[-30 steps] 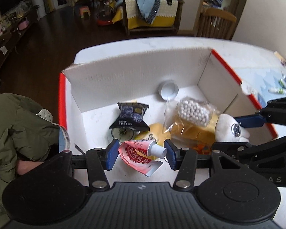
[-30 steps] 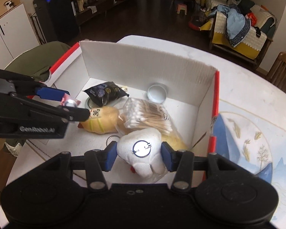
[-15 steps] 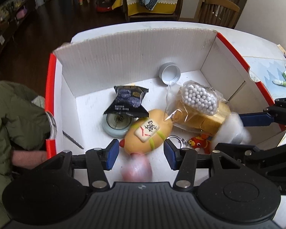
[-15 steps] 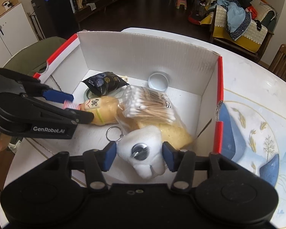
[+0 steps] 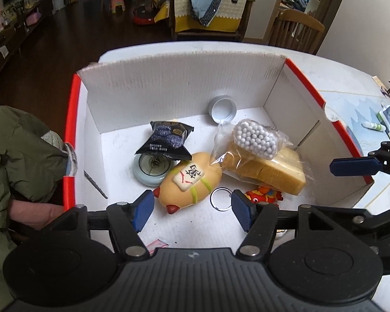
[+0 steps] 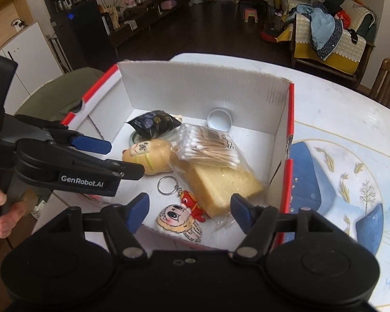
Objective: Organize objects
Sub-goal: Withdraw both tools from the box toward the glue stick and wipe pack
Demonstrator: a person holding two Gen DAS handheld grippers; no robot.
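Objects for organizing, already in the white box ahead of your grippers: snack packet, yellow squeeze toy, cotton swabs, bagged bread, cap, and a keyring plush directly below your right gripper. Your left gripper and right gripper are both opening, nothing between the pads. Judged near complete; a tube far right on the table may remain.

Both jaws opening: left gripper dropped its pouch, right gripper the plush.
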